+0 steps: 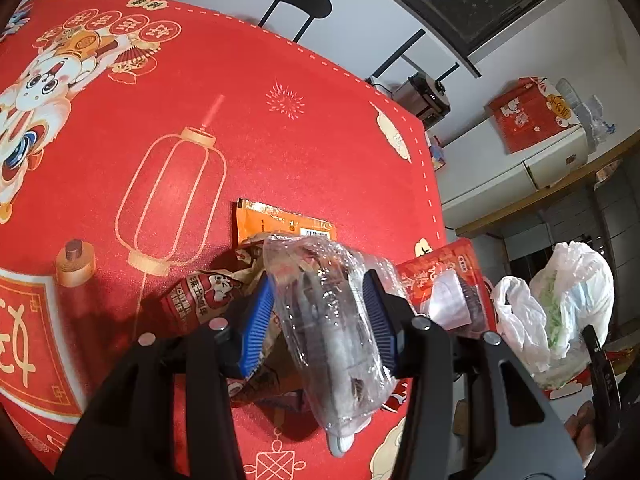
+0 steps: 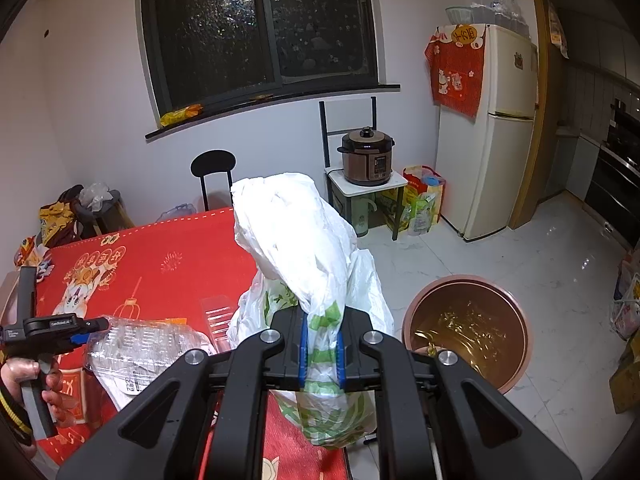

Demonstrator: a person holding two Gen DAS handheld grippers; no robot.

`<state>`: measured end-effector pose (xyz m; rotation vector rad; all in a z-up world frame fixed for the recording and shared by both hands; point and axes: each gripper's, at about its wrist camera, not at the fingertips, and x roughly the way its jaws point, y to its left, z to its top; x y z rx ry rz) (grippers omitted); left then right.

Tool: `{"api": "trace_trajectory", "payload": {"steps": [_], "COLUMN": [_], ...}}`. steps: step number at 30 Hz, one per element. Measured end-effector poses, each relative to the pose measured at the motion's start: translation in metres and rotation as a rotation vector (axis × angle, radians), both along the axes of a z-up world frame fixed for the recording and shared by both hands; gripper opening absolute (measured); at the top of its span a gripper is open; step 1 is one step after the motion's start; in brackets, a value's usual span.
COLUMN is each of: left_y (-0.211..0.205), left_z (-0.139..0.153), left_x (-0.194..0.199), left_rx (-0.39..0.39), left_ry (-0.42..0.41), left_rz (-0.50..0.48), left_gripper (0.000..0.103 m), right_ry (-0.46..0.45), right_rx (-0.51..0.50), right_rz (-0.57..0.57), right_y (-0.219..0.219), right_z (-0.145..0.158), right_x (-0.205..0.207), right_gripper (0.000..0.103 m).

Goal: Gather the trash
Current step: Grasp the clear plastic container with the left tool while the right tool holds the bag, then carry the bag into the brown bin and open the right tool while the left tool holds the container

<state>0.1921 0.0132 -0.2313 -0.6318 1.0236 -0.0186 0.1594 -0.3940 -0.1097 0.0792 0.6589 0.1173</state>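
My left gripper (image 1: pixel 318 308) is shut on a crumpled clear plastic container (image 1: pixel 336 360), its blue pads pressing both sides just above the red tablecloth (image 1: pixel 280 140). Under and around it lie a red snack wrapper (image 1: pixel 200 296), an orange wrapper (image 1: pixel 280 220) and a red packet (image 1: pixel 444 276). My right gripper (image 2: pixel 322 344) is shut on a white plastic bag (image 2: pixel 292 240) with green print, held at the table's right edge. The same bag (image 1: pixel 560 304) shows at the right of the left wrist view. In the right wrist view, the left gripper (image 2: pixel 80 330) and the clear container (image 2: pixel 148 344) appear at lower left.
A copper-coloured bin (image 2: pixel 420 308) with a yellow liner stands on the floor right of the table. A flat clear plastic piece (image 2: pixel 220 316) lies beside the bag. A black chair (image 2: pixel 212 168), a pressure cooker (image 2: pixel 368 156) on a stand and a fridge (image 2: pixel 492 128) line the far wall.
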Motion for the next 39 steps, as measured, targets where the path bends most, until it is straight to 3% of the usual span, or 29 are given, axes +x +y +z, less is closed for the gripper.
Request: {"api": "trace_trajectory", "payload": {"steps": [8,22,28,39], "left_y": [-0.008,-0.014,-0.017,-0.014], "left_z": [0.020,0.058,0.068,0.084], "left_x": [0.000,-0.022,-0.030,-0.045], "left_rx": [0.043,-0.112,-0.117,-0.196], "left_ry": [-0.046,-0.156,-0.183,-0.248], "left_rz": [-0.051,-0.112,-0.127,-0.149], "left_gripper": [0.038,0.026,0.025,0.020], "right_ry": [0.003,0.003,-0.001,-0.006], "right_rx": [0.003,0.027,0.032,0.046], "right_rz": [0.002,0.025,0.025,0.022], "right_y": [0.001,0.000,-0.004,-0.006], "right_z": [0.000,0.005,0.007,0.011], "right_x": [-0.002,-0.005,-0.006,-0.009], "right_gripper": [0.011,0.011,0.011,0.011]}}
